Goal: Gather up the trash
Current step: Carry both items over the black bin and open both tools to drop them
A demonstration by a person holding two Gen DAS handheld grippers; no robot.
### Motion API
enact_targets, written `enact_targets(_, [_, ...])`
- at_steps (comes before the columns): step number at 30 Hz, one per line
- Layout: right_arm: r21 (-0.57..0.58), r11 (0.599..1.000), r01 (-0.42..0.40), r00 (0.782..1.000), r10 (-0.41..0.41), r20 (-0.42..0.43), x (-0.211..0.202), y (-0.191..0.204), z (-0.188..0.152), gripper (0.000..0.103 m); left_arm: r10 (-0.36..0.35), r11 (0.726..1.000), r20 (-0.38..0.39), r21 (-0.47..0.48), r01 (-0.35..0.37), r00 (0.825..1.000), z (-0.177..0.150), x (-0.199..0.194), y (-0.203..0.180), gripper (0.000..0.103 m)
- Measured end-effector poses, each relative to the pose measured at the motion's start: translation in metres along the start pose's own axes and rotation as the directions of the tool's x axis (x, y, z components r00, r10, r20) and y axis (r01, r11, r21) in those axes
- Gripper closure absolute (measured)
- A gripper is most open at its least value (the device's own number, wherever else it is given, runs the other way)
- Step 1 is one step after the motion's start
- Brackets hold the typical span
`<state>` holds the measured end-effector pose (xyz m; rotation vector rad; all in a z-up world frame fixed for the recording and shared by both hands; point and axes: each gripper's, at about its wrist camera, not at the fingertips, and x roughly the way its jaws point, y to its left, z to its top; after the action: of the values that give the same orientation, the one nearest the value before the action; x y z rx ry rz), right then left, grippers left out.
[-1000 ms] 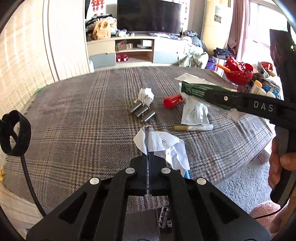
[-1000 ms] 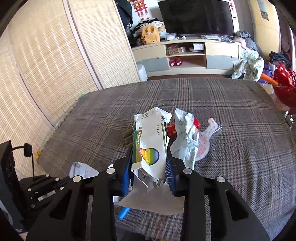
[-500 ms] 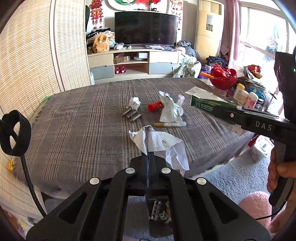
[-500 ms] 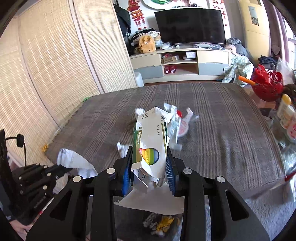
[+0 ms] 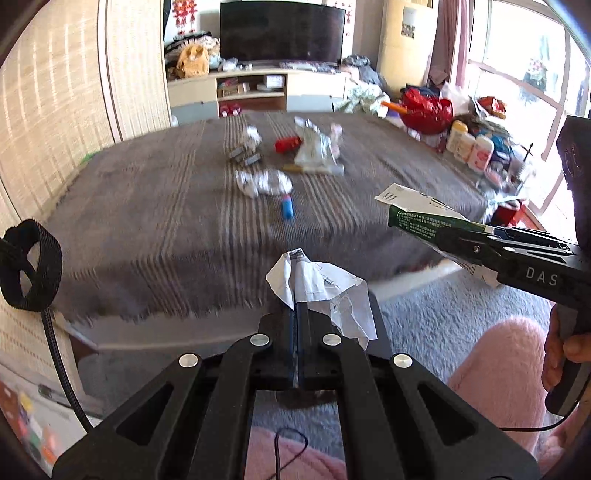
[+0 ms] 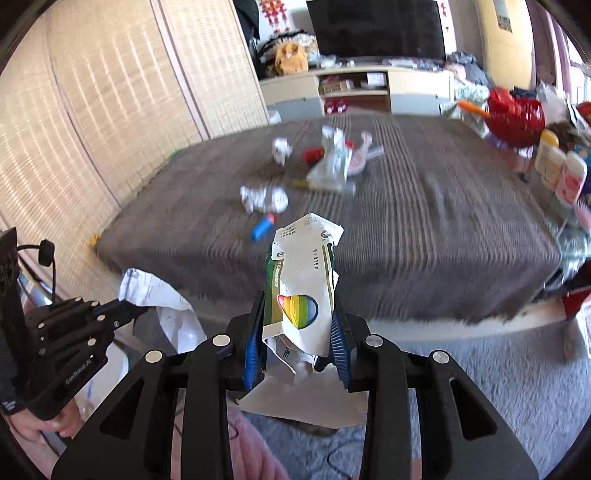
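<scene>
Carton (image 6: pixel 301 291) beside "DAS"-marked right gripper (image 5: pixel 443 240)

The bed cover (image 6: pixel 406 221) is grey-brown plaid. The torn carton (image 6: pixel 301 295) is white and green with a rainbow mark. The crumpled paper (image 5: pixel 325 291) is white. The carpet (image 5: pixel 443 317) is grey; a basket (image 6: pixel 515 114) is red.

Home living room: television (image 5: pixel 282 31), cluttered shelf unit (image 5: pixel 255 90).
</scene>
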<state>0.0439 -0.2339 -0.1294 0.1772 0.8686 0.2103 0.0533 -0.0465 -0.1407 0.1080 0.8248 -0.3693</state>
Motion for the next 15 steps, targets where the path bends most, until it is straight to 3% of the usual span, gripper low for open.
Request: enact_targets(15, [0.082, 0.997, -0.002, 0.98, 0.019, -0.201, 0.073, -0.018, -0.067, 0.069, -0.037, 0.999, -0.177, -0.041, 0.03, 0.984, -0.055, 0.072, -0.002, 0.103])
